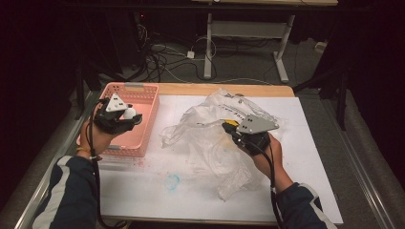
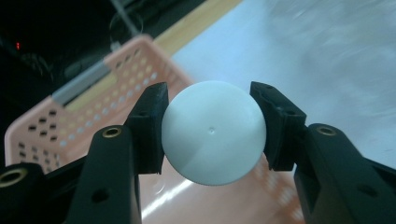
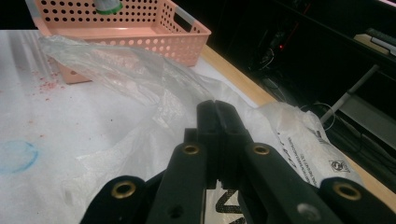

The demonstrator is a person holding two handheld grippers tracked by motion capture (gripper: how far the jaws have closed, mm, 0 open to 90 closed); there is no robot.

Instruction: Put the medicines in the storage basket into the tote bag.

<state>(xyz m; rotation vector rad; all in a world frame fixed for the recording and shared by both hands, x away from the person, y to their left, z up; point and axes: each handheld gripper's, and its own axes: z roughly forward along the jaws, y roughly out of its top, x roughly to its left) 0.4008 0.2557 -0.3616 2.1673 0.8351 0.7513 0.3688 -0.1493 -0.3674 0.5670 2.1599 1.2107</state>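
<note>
Hovering over pink basket (image 1: 148,107), left fingers (image 2: 149,126) pinching white ball (image 2: 212,133) — raised

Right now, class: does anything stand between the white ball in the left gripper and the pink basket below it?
Nothing visible does. The left gripper clamps the white ball directly over the pink basket, with only air beneath.

Counted on the table (image 1: 286,200): one white ball (image 2: 213,132), one pink basket (image 1: 143,107), one crumpled plastic bag (image 1: 215,143), two tools.
</note>
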